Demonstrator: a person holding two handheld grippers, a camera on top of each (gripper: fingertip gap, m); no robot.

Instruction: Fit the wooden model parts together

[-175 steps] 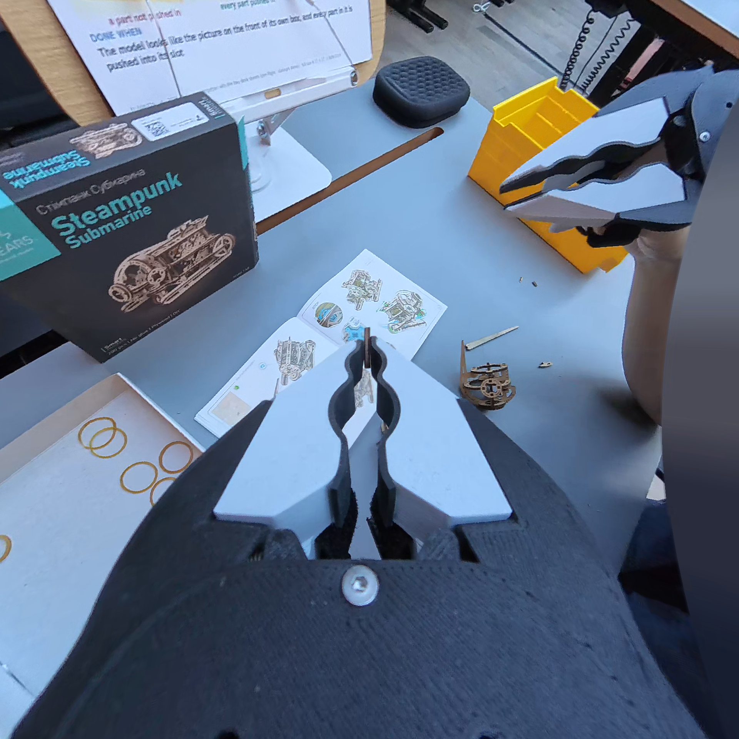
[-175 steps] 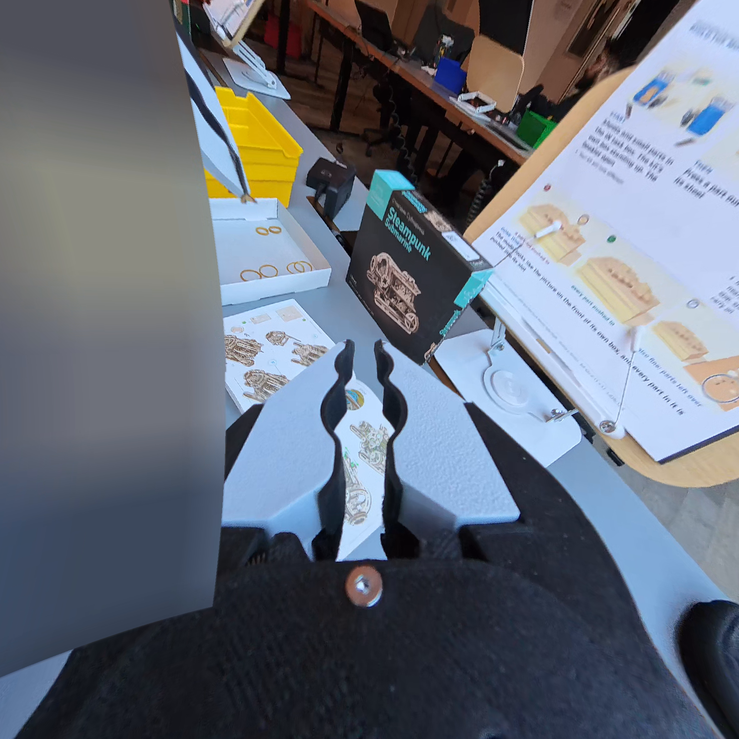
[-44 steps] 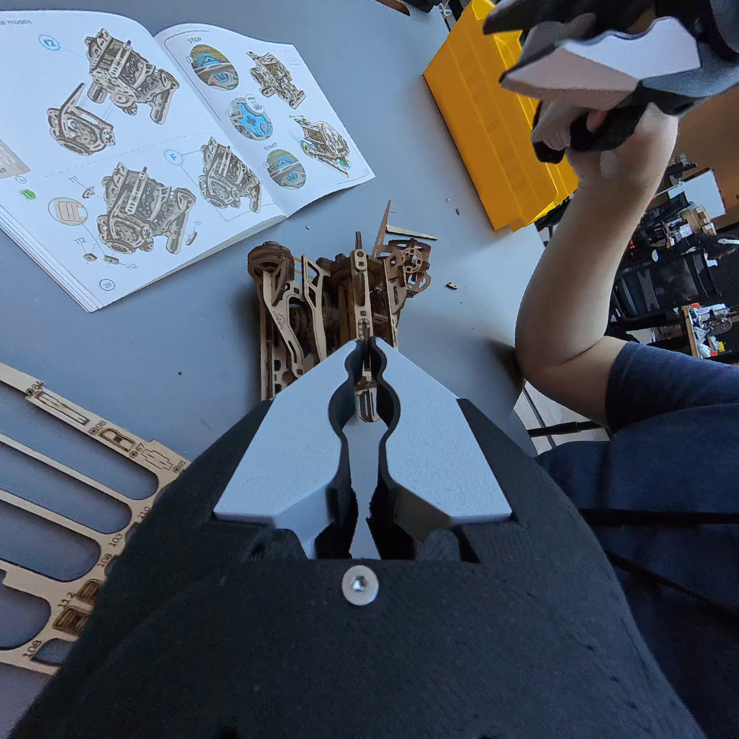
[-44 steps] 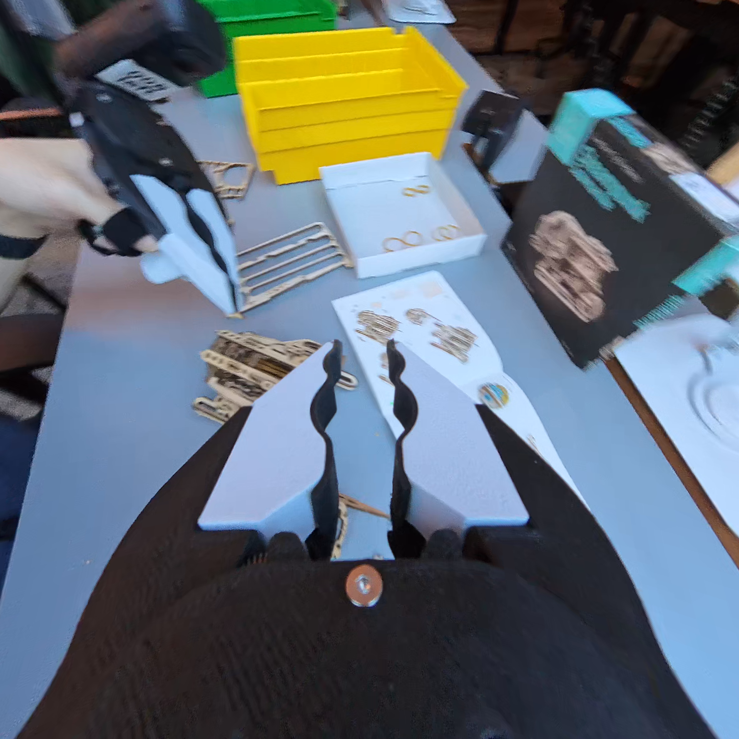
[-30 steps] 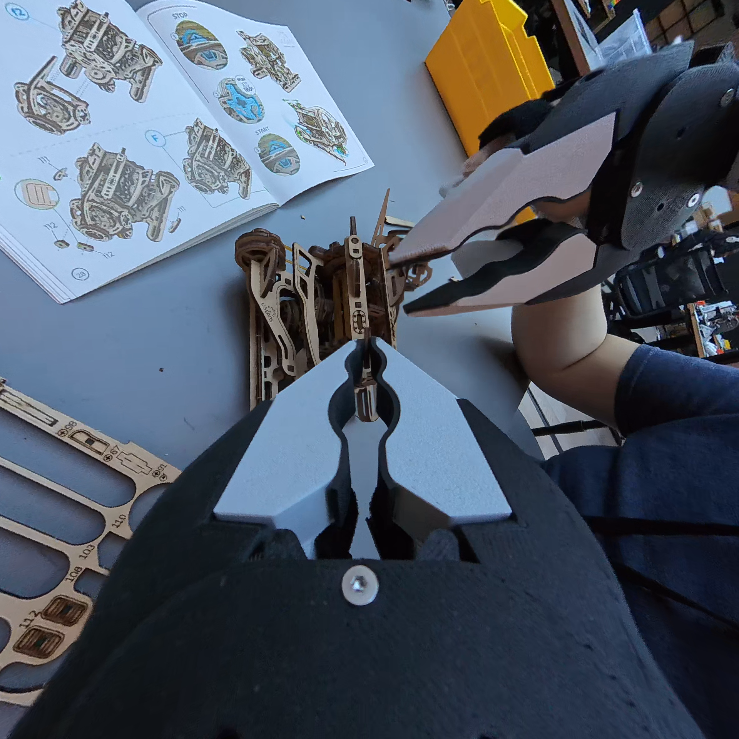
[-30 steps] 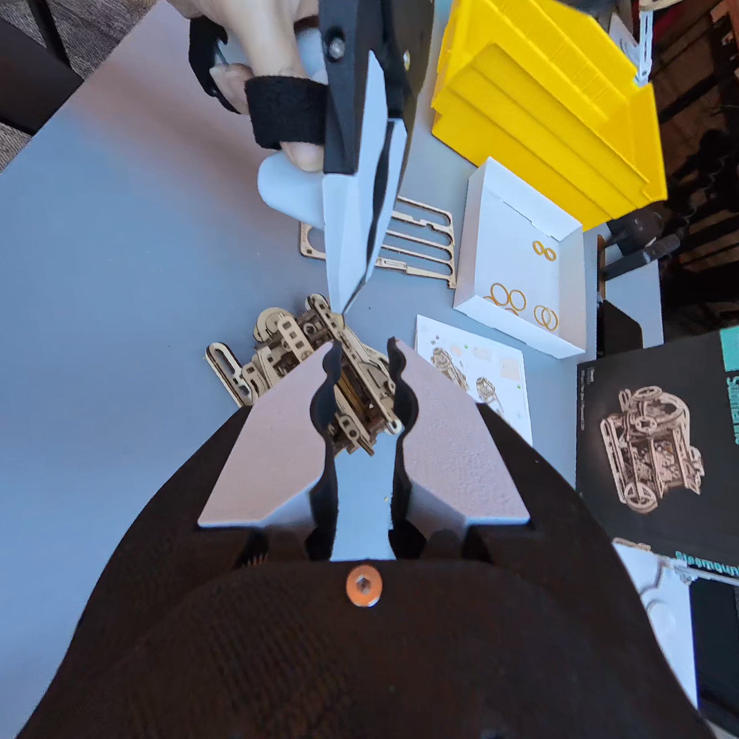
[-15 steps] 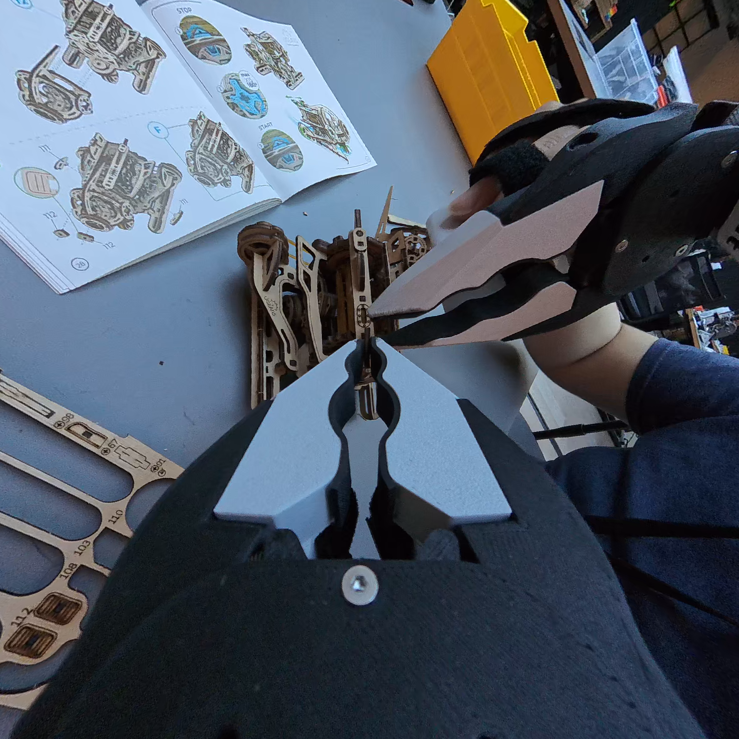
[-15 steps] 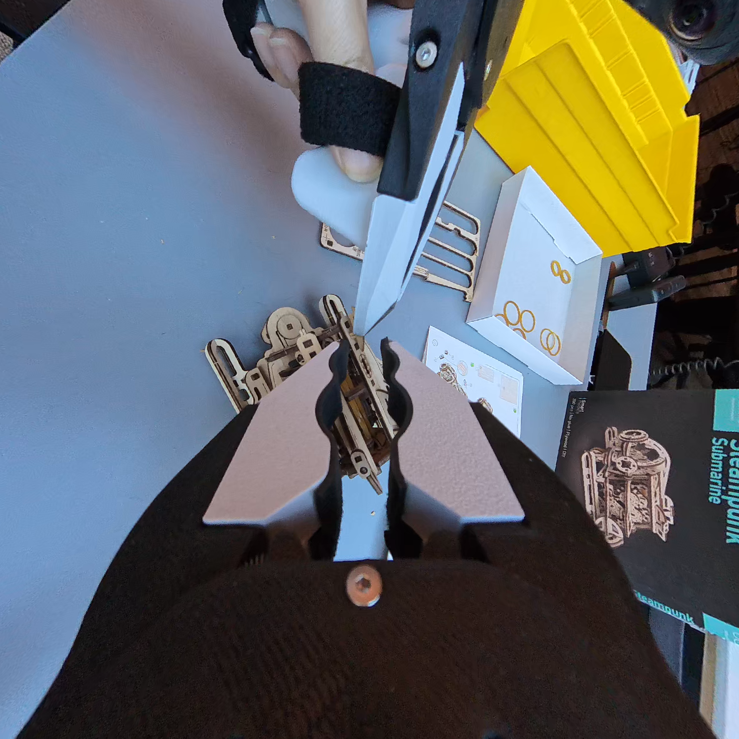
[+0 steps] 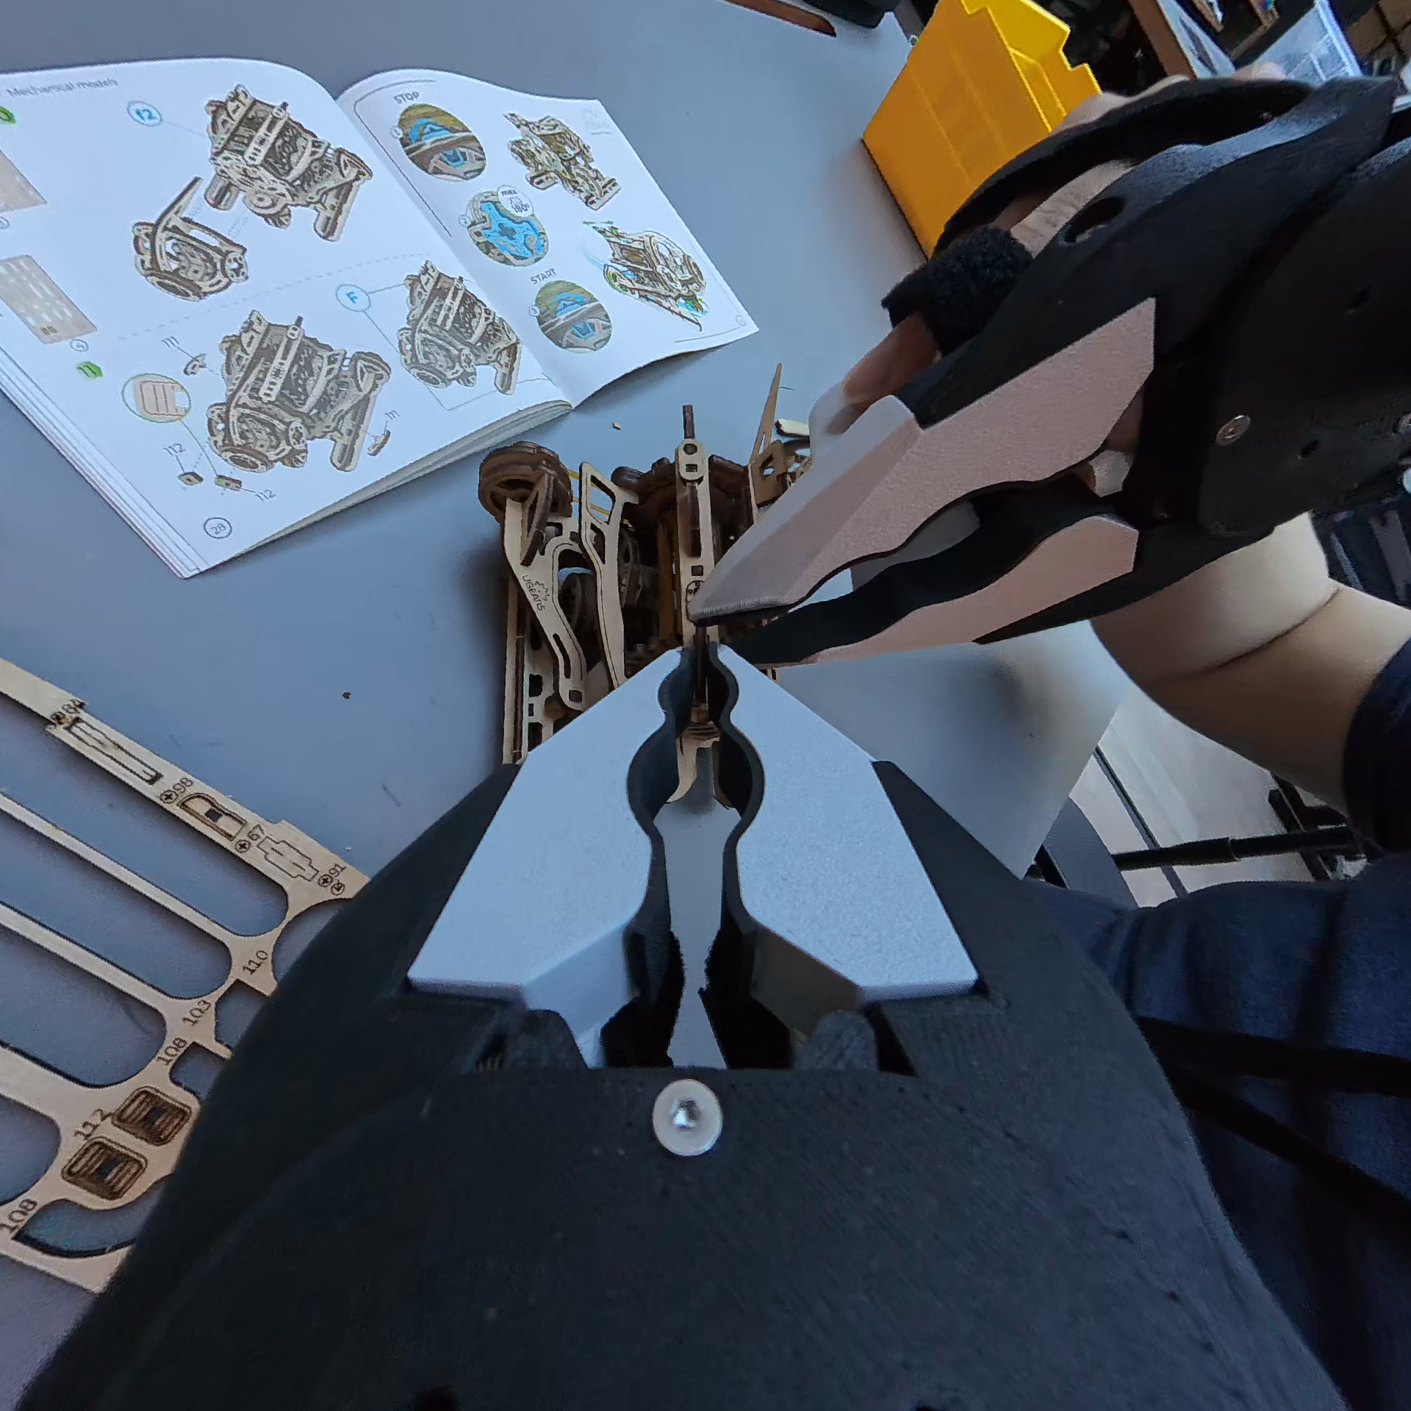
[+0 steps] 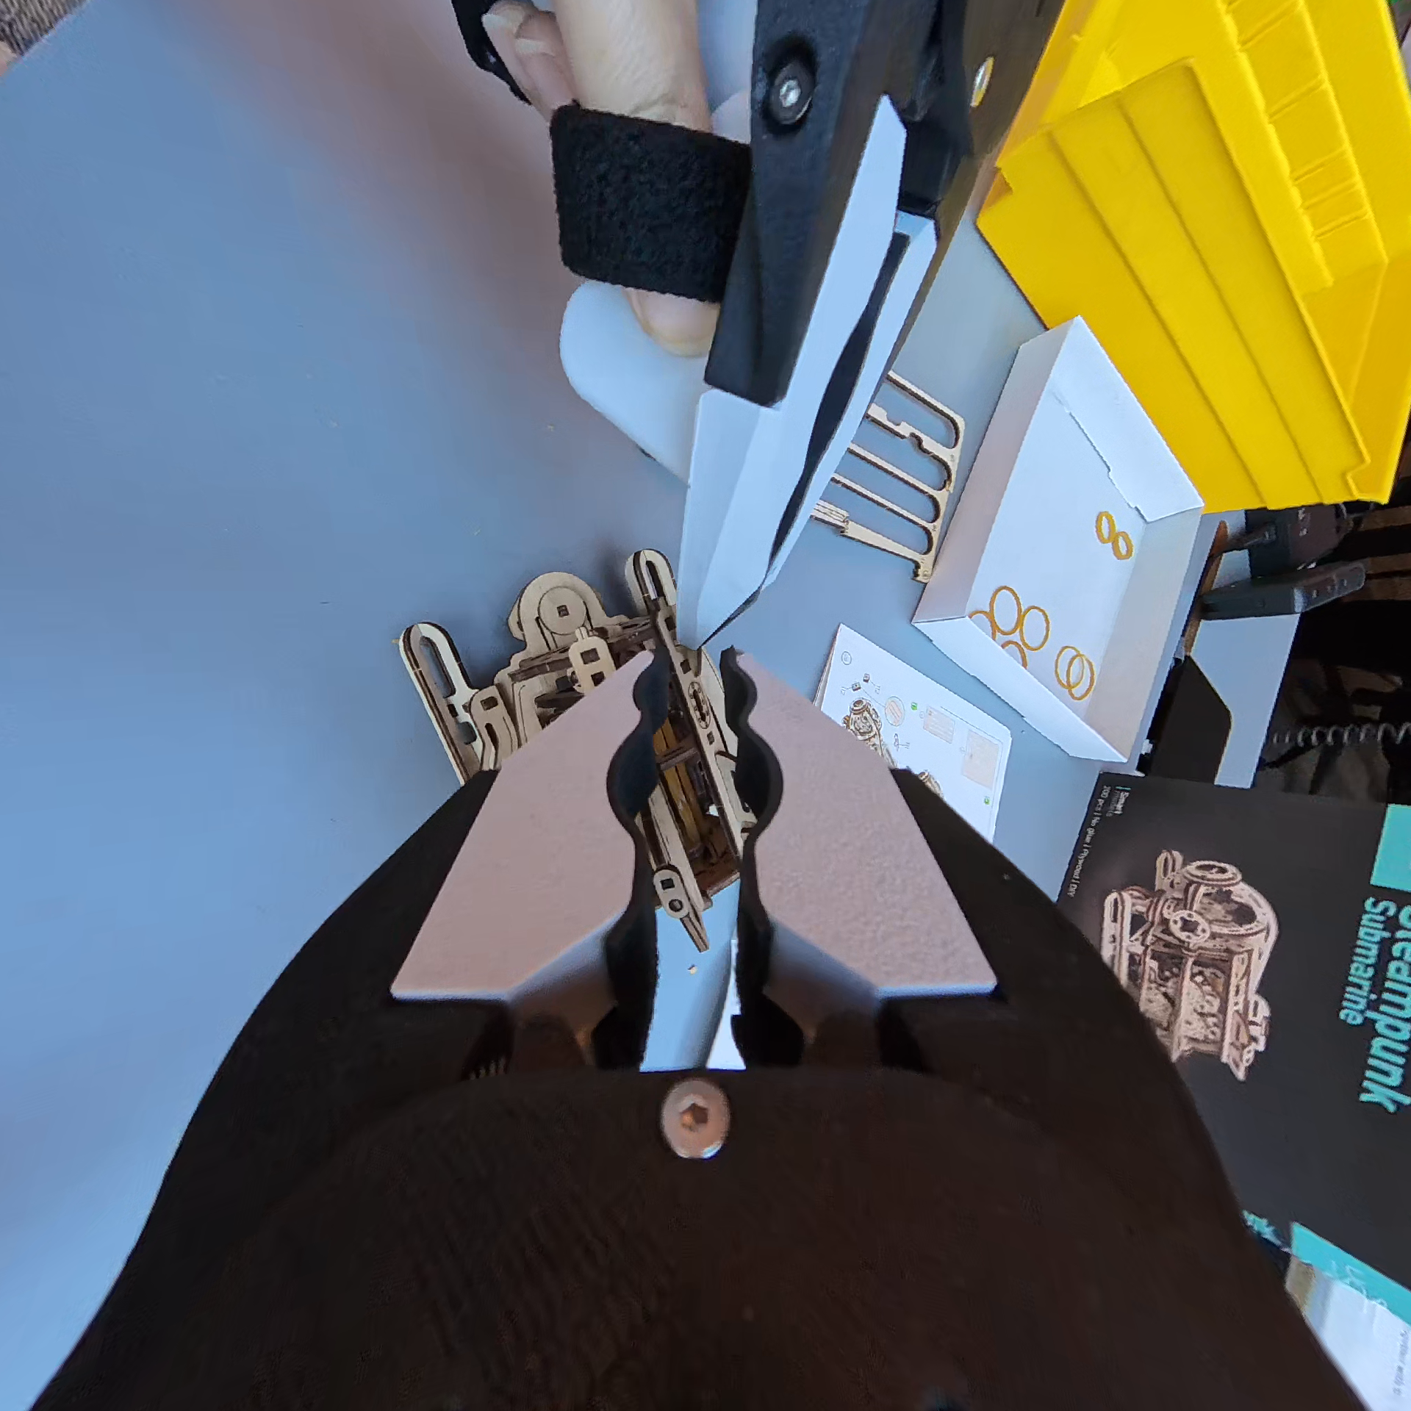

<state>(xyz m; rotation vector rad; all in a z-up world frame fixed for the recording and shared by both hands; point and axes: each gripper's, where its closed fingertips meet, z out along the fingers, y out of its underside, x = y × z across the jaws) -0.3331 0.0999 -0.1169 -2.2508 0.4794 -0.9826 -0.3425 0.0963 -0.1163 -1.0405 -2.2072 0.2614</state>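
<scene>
Two grippers are seen meeting over one wooden model at the centre of a matte grey table. The model is built of thin laser-cut plywood plates, slotted and curved, with round wheel-like discs at its upper left end in the left wrist view; it rests on the table just below an open instruction booklet of glossy white paper.

The left gripper is recorded with its grey wedge-shaped fingers and wavy black pads nearly together at the tips, pinched on a thin upright plywood strip of the model. In the right wrist view this gripper is seen coming down from the upper centre, its point touching the model's top edge.

The right gripper is noted with a narrow gap between its tips, set astride the model's upper part; whether its pads actually press on the wood cannot be told, as the contact is hidden. In the left wrist view it enters from the right, tips just above the left gripper's.

A punched-out plywood sheet lies at lower left, a yellow ribbed plastic bin at upper right. A white cardboard tray holding thin orange rings and a dark printed box are seen at right in the right wrist view.
</scene>
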